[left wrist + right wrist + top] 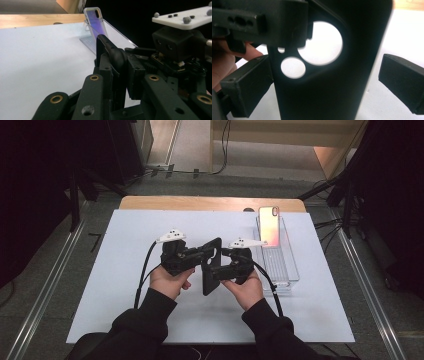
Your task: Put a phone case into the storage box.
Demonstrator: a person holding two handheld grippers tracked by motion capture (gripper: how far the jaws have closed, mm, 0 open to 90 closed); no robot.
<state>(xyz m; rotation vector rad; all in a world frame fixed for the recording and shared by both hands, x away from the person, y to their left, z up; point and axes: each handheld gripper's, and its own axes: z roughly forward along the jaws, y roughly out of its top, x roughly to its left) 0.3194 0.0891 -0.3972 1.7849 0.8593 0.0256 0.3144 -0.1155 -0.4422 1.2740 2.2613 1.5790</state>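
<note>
Left gripper [117,65] fingers are narrow and clamped on the case [113,53]. They pinch one long edge near the camera-cutout end, and the case stands on edge between the pads.

Right gripper [324,82] fingers are wide, straddling the case across its width. One finger [247,87] sits at or against one edge, can't tell if it presses. The other finger is clear of the opposite edge, so no grip on that side yet.

Both grippers hold the case up off the bench [125,285], right between the two sets of fingers. Phone [268,225] leans in a clear tray [285,270], beyond and outboard of my right fingers, well apart from the case.

My read: this is a regrasp, with right taking the case so it can go to the phone.

How to do it well:
- Keep the left clamp firm until right has fully closed.
- Centre the case between the right fingers first. It sits off to one side, so closing now would shove it sideways and twist it in the left pads.
- Grip below the cutouts, on the solid back. Rims are soft and will flex.
- Stay clear of the left fingers, they're very close at the cutout end.
- Release left only once the case doesn't shift.

Risk: thin flexible shell, so a one-sided pinch could bow it or make it pop out.
</note>
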